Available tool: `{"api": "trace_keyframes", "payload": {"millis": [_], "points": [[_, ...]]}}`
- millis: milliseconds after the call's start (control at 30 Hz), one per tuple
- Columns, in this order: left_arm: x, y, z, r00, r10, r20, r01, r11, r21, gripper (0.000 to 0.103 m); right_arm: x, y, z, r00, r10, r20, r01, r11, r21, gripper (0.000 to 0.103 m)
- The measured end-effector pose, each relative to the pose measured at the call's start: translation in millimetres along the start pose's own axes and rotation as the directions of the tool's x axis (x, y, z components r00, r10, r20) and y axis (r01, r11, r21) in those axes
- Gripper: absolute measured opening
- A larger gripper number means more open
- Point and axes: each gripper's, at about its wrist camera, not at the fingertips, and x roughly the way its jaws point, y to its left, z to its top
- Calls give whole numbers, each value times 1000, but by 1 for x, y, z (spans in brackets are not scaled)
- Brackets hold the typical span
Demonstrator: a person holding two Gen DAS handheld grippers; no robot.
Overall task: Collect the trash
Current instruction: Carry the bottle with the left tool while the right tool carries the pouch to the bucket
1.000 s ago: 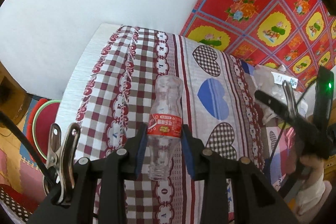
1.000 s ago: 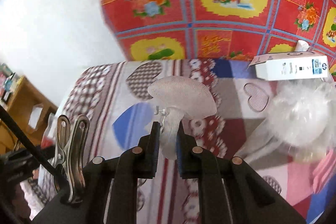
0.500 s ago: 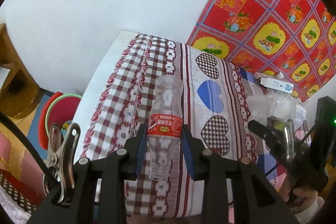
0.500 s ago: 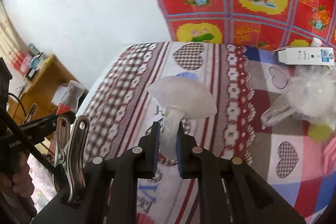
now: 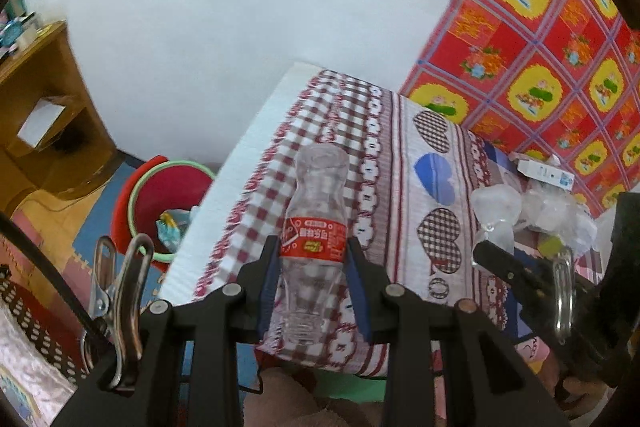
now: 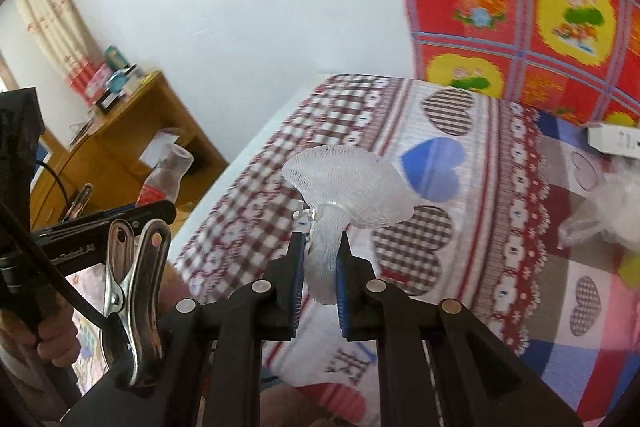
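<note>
There are two grippers: the left gripper (image 5: 313, 277) and the right gripper (image 6: 322, 269). There is one clear bottle (image 5: 316, 227) with a red label. There is one white foam net (image 6: 347, 187). There is one red bucket (image 5: 168, 199) on the floor. There is one white box (image 5: 546, 174) on the bed. There is one wooden shelf (image 5: 44, 115). The crinkly clear wraps (image 5: 532, 211) are bunched up, too jumbled to count
</note>
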Motion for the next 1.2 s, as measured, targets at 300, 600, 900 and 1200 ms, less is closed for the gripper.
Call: {"api": "trace_keyframes", "payload": {"millis": [300, 600, 900, 1200], "points": [[-14, 52, -4, 998, 56, 21, -54, 996, -77, 33, 18, 53, 10, 998, 64, -22, -66, 995, -78, 15], [-13, 121, 1, 997, 74, 8, -73, 992, -106, 33, 58, 119, 25, 994, 95, -62, -101, 990, -99, 15], [3, 187, 18, 997, 68, -24, -71, 988, -135, 33, 105, 175, 48, 990, 97, -103, -110, 986, -128, 15], [47, 233, 38, 995, 48, -84, -59, 989, -137, 33, 160, 197, 76, 986, 74, -152, -93, 988, -123, 15]]}}
